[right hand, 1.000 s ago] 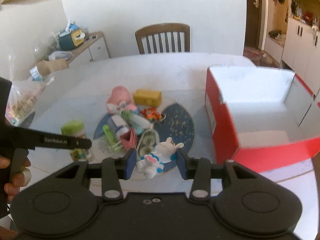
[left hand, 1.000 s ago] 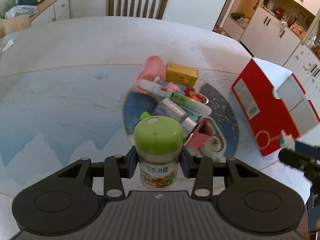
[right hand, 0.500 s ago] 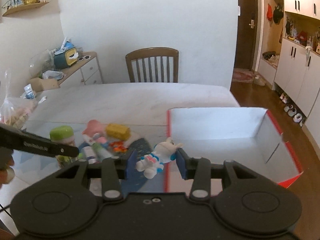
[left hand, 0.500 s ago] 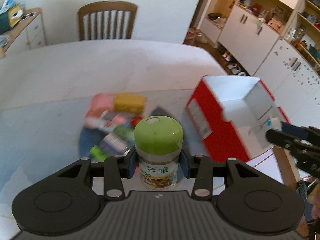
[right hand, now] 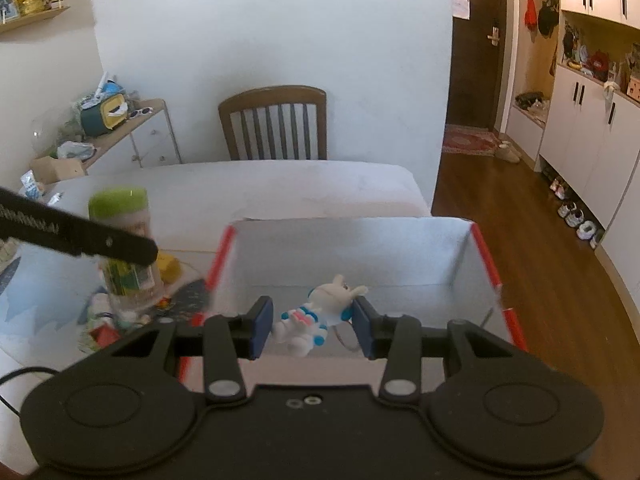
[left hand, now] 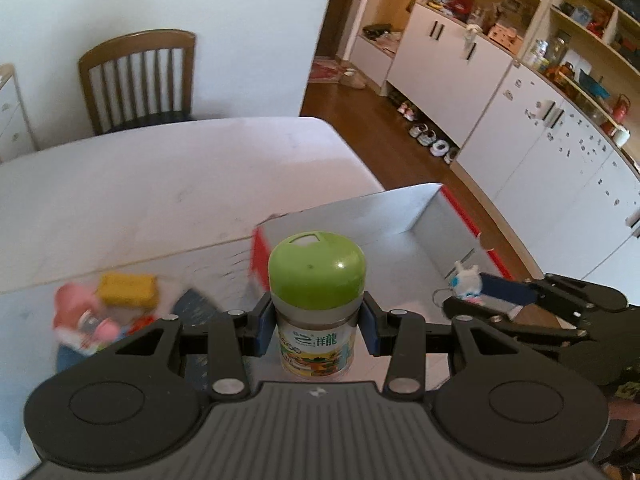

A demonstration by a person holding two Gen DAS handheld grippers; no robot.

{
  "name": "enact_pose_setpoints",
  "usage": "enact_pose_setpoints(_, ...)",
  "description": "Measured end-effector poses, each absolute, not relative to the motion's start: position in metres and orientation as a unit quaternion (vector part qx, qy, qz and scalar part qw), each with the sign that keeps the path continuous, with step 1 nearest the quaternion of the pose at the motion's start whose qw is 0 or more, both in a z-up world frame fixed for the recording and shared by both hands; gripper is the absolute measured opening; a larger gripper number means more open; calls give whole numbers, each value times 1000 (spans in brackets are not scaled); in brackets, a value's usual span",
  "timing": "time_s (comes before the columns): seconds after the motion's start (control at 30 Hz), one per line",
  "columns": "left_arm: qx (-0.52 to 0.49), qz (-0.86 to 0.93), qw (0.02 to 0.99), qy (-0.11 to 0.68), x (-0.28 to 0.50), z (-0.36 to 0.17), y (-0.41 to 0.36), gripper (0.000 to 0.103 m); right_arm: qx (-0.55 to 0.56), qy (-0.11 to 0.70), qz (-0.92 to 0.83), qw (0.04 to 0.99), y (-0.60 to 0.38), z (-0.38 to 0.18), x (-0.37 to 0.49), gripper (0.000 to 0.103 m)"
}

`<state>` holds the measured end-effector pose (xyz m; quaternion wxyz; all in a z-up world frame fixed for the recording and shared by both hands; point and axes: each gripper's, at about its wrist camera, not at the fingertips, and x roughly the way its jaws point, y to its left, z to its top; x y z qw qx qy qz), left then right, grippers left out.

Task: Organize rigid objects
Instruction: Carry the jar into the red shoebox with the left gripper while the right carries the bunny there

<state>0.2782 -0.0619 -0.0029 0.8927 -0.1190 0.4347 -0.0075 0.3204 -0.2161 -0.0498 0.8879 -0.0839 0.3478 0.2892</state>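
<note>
Left gripper [left hand: 317,327]: jaws drawn in narrow, blue pads clamped on either side of a jar just under its cap; jar carried upright, clear of the table.
Jar [left hand: 317,300]: clear plastic body, rounded green cap with a small pale tab on top, printed label with green characters and a colourful picture band; seen from the right wrist view [right hand: 124,248] to the left of the box and outside it, partly crossed by the left gripper's black finger.
Right gripper [right hand: 313,326]: jaws drawn in narrow, blue pads gripping a toy rabbit figurine by its sides; held above the open box.
Rabbit figurine [right hand: 316,314]: white with long ears, blue and pink trim, lying tilted between the pads; a thin wire ring hangs below it. Also seen from the left wrist view [left hand: 466,282], at the tip of the right gripper.
Box [right hand: 486,256]: open cardboard box, red outside, white inside, standing on the table at its right part; interior floor bare where visible.
Table [left hand: 168,184]: pale top with a blue printed pattern nearer the camera.
Remaining pile [left hand: 108,308]: blurred; a yellow block [left hand: 127,289], a pink item and other small pieces lying together on a dark round mat, left of the box.
Chair [right hand: 276,126]: wooden, slatted back, at the table's far side.
</note>
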Motion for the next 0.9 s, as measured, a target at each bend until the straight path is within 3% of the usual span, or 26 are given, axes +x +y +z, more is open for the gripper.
enact_pose_setpoints(0.4, -97, -37, 865, 491, 363, -55, -135, 42, -98, 397, 282, 868, -255, -92, 374, 42)
enact_pose_setpoints(0.9, -66, -17, 827, 557, 432, -128, -172, 42, -155, 424, 299, 840, -252, -133, 396, 42)
